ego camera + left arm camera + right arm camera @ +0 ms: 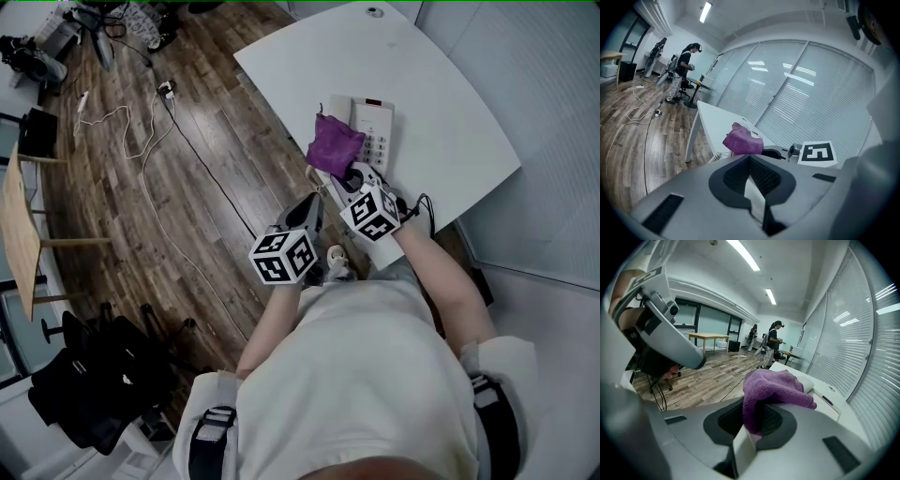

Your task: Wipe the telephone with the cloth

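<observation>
The left gripper (751, 164) is hanging off the counter's near edge, its jaws pressed together on nothing. Just ahead and to its right, the right gripper (752, 425) is clamping a purple cloth (774, 384) — the bunch is spilling forward over the jaw tips. The telephone (373, 122) is lying directly beyond those jaws on the white counter (450, 141), its long axis running away from them — so the right hand is the nearer one for the wipe.
</observation>
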Tool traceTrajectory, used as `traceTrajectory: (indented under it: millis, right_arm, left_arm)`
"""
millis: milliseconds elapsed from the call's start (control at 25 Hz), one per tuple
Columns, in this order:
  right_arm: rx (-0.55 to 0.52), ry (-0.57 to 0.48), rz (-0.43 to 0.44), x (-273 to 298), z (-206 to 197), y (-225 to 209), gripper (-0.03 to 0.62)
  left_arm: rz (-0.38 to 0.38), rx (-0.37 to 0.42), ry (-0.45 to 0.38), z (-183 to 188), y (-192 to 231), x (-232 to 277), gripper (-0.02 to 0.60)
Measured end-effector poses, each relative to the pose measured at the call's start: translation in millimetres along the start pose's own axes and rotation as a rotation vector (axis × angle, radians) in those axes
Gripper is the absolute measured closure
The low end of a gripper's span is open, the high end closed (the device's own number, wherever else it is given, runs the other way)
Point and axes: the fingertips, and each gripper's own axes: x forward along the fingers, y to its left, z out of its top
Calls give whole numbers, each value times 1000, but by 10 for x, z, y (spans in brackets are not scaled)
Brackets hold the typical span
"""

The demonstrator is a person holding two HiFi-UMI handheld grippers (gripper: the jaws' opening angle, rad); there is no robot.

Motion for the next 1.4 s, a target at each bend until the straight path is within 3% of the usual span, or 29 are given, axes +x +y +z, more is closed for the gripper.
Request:
traceTrajectory:
  millis: [320, 720, 1200, 1400]
  right_arm:
    - [-11, 27, 50, 24, -111, 247, 533]
    - [53, 53, 84, 52, -197, 400, 533]
    - [169, -85, 41, -308, 90, 286, 532]
    - [274, -151, -13, -569, 168, 93, 531]
  left_arm:
    - [4, -4, 1, -36, 29, -25, 560]
    - [19, -9, -5, -29, 66, -59, 560]
    - [16, -4, -11, 51, 77, 43, 560]
    - [6, 3, -6, 83, 51, 156, 560]
